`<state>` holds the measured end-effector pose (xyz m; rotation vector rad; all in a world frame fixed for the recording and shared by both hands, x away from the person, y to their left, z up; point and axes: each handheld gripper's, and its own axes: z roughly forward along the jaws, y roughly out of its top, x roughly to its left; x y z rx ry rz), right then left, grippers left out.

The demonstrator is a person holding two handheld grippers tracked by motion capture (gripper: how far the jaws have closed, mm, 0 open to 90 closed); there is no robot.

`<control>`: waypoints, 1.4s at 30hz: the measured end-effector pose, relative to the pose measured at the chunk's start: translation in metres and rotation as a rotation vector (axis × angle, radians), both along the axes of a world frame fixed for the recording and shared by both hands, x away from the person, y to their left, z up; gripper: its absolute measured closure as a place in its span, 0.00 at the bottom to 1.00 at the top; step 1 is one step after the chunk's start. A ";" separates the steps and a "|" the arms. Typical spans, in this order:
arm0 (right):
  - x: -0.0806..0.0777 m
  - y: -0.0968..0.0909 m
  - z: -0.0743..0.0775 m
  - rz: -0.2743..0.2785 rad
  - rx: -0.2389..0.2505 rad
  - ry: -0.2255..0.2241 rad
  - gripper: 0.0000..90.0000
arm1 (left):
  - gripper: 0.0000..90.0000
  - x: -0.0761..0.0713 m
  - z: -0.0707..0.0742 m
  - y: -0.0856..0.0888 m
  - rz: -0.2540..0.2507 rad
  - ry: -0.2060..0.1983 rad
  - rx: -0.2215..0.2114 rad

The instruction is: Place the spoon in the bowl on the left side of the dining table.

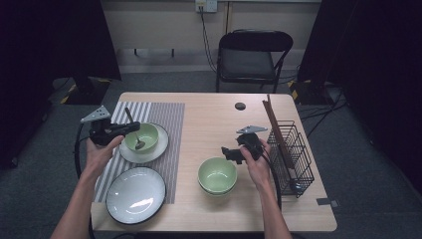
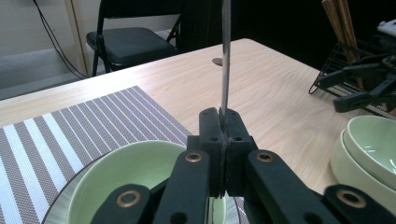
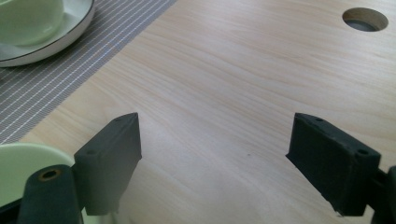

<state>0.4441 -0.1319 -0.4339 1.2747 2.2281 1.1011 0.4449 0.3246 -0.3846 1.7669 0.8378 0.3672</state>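
High view showed the left gripper clenched on a spoon, whose tip rested in the bowl on a plate at the mat's far end; gripping the handle probably let the person lower it in without tipping it. In the left gripper view, the fingers pinched the thin metal handle, which rose upright above that bowl. Nearer the person on the mat lay an empty plate. Right of the mat stood stacked bowls on the worktop. The right gripper hovered just beside them, fingers released and holding nothing, likely ready for a bowl. A rack stood farthest right.
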 end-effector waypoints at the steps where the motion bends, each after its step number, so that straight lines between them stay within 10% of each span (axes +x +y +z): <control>1: 0.000 0.000 0.000 0.000 0.000 0.000 0.18 | 0.99 0.000 0.000 0.000 0.000 0.000 0.000; 28: 0.018 -0.010 -0.057 -0.100 -0.153 0.089 0.18 | 0.97 -0.018 -0.014 0.011 -0.007 0.019 0.041; 42: 0.012 -0.015 -0.067 -0.099 -0.108 0.004 0.13 | 0.92 -0.025 -0.015 0.001 -0.039 0.040 0.112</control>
